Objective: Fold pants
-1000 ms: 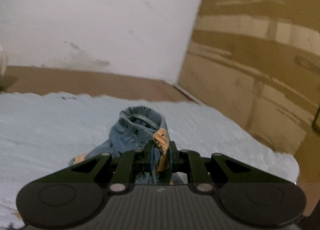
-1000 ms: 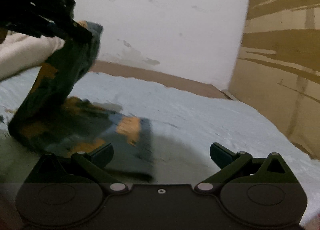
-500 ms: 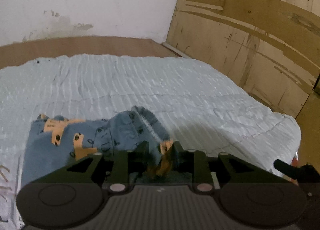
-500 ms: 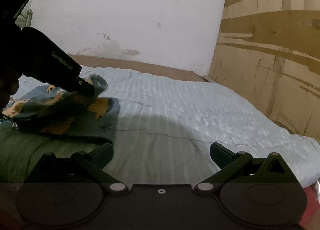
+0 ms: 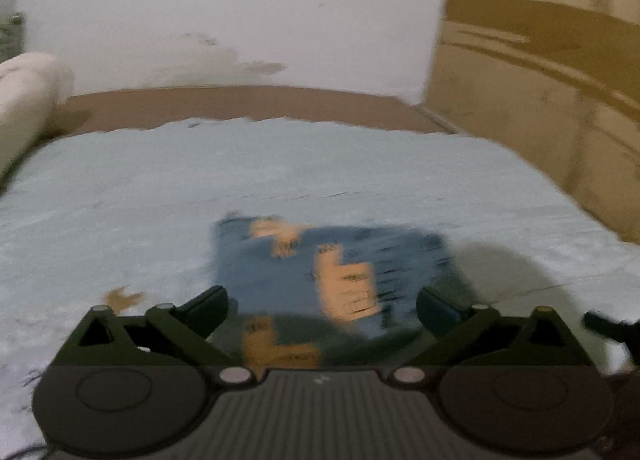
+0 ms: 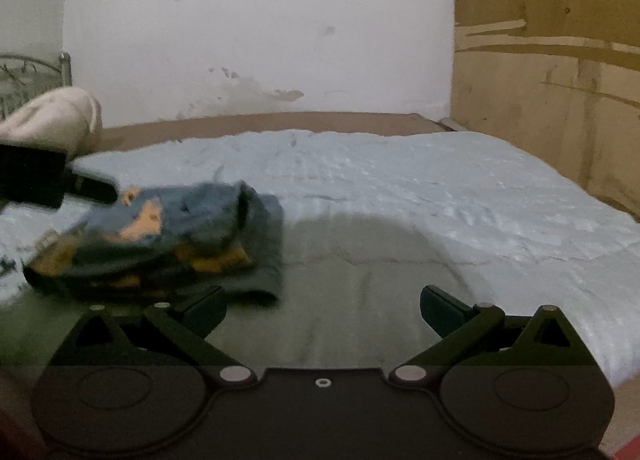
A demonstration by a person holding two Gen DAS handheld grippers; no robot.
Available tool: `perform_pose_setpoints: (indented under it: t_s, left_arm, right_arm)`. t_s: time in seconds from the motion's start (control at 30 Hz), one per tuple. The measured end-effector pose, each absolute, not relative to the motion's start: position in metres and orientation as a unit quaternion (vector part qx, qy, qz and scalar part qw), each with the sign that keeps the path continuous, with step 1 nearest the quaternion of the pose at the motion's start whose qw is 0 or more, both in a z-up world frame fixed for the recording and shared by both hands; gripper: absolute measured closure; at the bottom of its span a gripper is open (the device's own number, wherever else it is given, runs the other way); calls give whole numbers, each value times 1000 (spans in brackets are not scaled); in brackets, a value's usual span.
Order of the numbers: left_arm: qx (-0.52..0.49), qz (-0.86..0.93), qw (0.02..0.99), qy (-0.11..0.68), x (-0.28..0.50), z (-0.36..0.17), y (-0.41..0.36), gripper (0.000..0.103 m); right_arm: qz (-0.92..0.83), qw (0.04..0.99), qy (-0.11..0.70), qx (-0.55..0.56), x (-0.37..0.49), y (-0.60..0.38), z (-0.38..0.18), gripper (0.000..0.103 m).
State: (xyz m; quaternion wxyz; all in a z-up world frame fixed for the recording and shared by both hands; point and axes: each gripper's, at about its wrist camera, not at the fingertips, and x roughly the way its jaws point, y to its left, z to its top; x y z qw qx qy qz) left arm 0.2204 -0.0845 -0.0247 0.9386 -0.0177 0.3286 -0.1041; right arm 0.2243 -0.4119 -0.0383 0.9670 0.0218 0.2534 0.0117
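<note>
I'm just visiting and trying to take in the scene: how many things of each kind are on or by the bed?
Blue pants with orange patches, lying in a pile on the blanket: 1
Light blue textured blanket covering the bed: 1
Cream rolled pillow or bedding at the far left: 1
Black two-finger grippers, left gripper with jaws opening, right gripper open: 2
Total: 5

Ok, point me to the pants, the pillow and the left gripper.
pants (image 5: pixel 332 272): left wrist view, blue top layer.
pillow (image 6: pixel 52 120): right wrist view, cream side.
left gripper (image 5: pixel 322 306): left wrist view, midway between its opening fingers, clear of the cloth.
</note>
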Motion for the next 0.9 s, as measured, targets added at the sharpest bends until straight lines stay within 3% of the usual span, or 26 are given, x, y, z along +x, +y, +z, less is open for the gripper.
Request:
perform_pose_setpoints:
  t_s: [0.4,0.5,0.7,0.77,0.9]
  left_arm:
    - [-12,-54,914,402,221,-59,-51,1]
    - [-17,-56,913,404,222,-62,-51,1]
    - [-21,-56,915,399,220,-60,-50,0]
    - [-22,-52,917,394,219,-57,-50,0]
    - [-31,-46,921,385,218,-50,-48,0]
  right_arm:
    - [119,913,328,212,282,-392,-37,1]
    - [107,908,330,234,287,-395,-38,7]
    - [69,916,329,219,296,-390,-39,38]
    - [53,920,324,215,293,-392,-38,62]
    - [59,927,308,207,286,-395,-39,73]
